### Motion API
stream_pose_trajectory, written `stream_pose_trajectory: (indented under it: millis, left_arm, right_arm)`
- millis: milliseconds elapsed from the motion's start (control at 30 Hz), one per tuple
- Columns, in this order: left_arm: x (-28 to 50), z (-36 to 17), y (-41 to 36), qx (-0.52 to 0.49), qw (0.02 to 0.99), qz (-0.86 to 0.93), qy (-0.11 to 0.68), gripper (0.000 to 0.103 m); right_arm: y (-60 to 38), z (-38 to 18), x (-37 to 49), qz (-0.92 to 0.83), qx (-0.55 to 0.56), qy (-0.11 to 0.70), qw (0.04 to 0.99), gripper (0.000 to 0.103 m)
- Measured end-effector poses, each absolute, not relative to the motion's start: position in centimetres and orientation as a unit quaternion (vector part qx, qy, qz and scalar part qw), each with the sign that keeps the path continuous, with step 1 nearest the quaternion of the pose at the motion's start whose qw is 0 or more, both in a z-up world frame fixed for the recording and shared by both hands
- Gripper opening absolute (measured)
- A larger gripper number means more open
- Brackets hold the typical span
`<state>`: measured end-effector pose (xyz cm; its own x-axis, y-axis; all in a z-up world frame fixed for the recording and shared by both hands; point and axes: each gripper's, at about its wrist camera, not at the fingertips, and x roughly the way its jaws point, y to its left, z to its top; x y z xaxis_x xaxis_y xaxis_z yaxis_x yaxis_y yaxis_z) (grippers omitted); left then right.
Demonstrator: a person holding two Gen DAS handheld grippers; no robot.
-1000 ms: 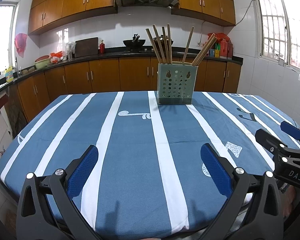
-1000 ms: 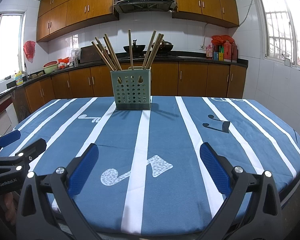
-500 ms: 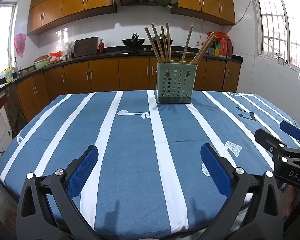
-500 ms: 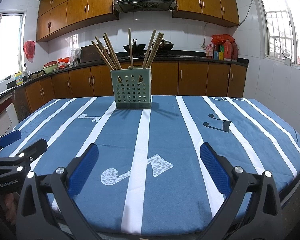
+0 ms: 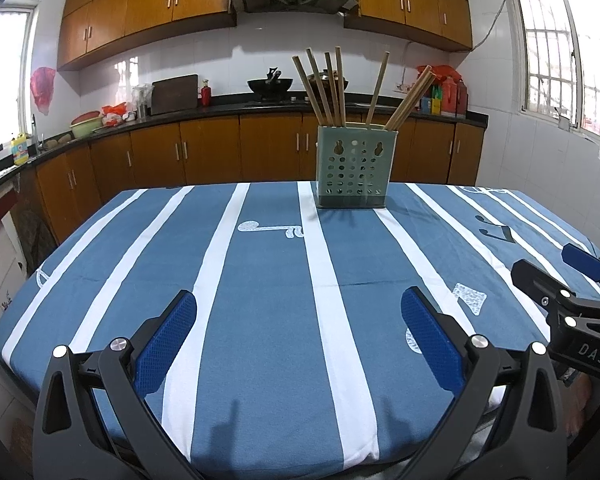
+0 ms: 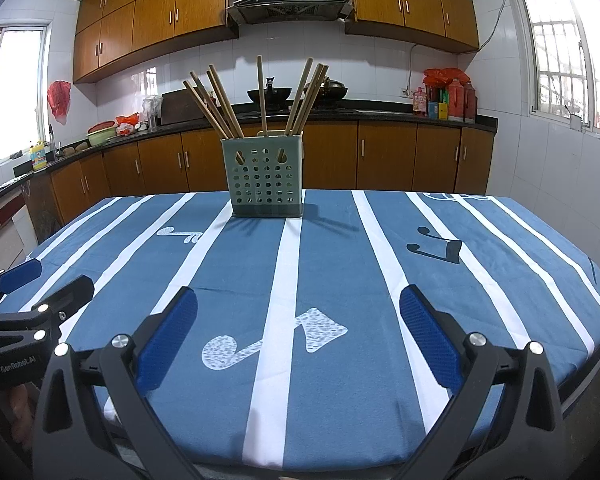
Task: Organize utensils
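Observation:
A green perforated utensil holder (image 5: pixel 355 168) stands upright at the far side of the table, also in the right wrist view (image 6: pixel 266 178). Several wooden chopsticks (image 5: pixel 326 88) lean upright inside it, seen too in the right wrist view (image 6: pixel 260 98). My left gripper (image 5: pixel 298 330) is open and empty over the near table edge, far from the holder. My right gripper (image 6: pixel 298 330) is open and empty, also near the front edge. Each gripper shows at the side of the other's view: the right one (image 5: pixel 560 276), the left one (image 6: pixel 32 284).
The table (image 5: pixel 260 280) wears a blue cloth with white stripes and music notes. Behind it runs a kitchen counter (image 5: pixel 220 108) with wooden cabinets, a wok, bottles and bowls. A tiled wall and window stand to the right.
Both views have tilted or dropped very slightly, so the holder sits a touch higher in frame. Both grippers stay open and empty.

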<state>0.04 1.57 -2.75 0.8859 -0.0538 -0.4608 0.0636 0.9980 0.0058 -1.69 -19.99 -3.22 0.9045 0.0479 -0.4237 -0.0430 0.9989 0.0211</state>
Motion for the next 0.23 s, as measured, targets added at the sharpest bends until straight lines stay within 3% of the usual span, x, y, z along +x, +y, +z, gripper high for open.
stream_pose_trajectory:
  millis: [233]
  left_arm:
    - [0.12,-2.73,1.85,0.005,0.971,-0.027,0.239,0.101]
  right_arm:
    - [-20.01,-3.17,-1.69,0.023,0.006,0.218,0.976,0.099]
